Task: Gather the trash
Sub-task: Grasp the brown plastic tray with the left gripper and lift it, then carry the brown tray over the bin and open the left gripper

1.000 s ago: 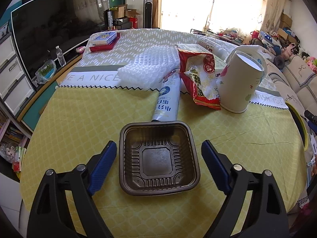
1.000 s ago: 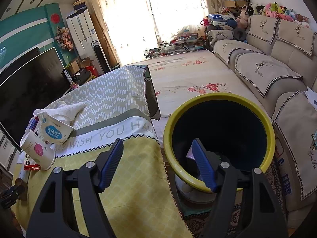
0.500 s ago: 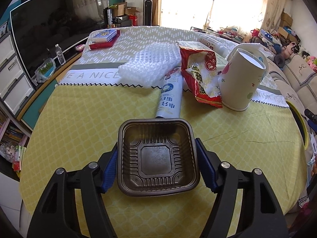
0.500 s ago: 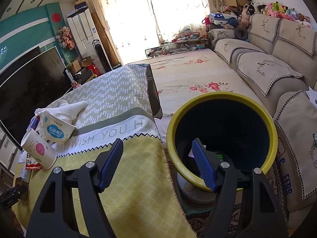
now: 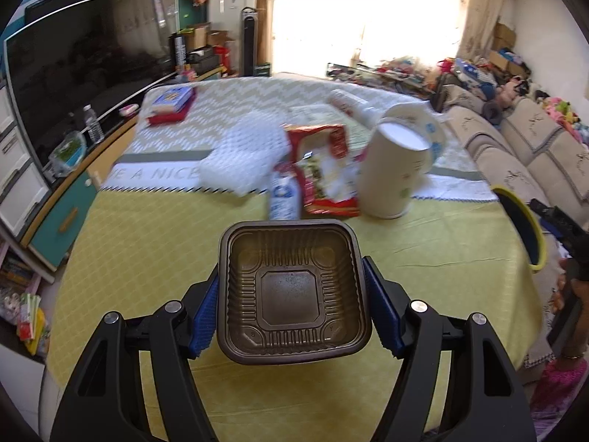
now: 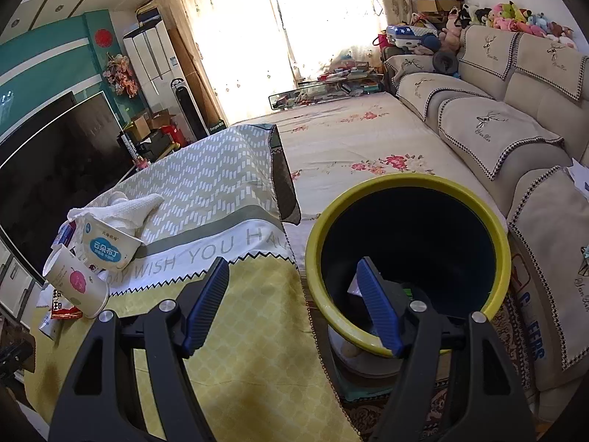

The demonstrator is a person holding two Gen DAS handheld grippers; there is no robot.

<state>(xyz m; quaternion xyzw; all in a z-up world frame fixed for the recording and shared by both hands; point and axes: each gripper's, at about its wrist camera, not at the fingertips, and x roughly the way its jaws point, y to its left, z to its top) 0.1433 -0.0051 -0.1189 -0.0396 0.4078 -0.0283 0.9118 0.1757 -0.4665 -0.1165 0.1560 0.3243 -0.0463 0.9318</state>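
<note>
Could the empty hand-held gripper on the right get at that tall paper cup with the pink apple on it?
Probably yes. The right hand-held gripper is open and empty, and the paper cup stands off to its left on the yellow tablecloth, with only bare cloth between them. It would have to swing left, away from the bin.

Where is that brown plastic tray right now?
In the left wrist view the brown plastic tray sits low in the centre, clamped between the left gripper's jaws above the yellow tablecloth, nearer the camera than the paper cup.
</note>
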